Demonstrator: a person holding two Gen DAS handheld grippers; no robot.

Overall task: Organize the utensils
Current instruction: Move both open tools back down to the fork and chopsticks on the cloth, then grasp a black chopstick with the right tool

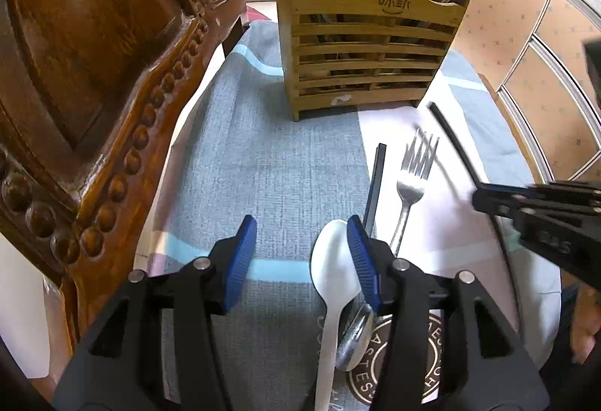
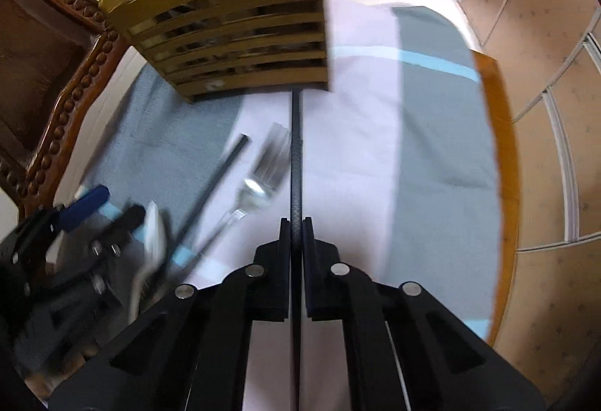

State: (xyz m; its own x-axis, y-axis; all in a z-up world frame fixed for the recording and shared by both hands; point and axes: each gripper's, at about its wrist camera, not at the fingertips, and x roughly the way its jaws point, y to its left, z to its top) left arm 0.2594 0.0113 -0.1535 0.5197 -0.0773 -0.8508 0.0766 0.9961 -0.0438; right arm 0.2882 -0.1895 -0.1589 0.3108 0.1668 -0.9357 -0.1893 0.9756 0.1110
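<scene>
My right gripper [image 2: 296,223]: clamped on a black chopstick [image 2: 296,155] that points at the bamboo utensil holder [image 2: 233,32].
My left gripper [image 1: 300,253]: jaws apart, empty; white spoon [image 1: 332,272] against my right pad.
On cloth: fork [image 1: 411,182], second chopstick [image 1: 377,182].

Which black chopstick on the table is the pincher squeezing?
The one nearer the table's edge: the right gripper is shut on it. The other black chopstick lies free on the cloth, on the far side of the fork.
</scene>
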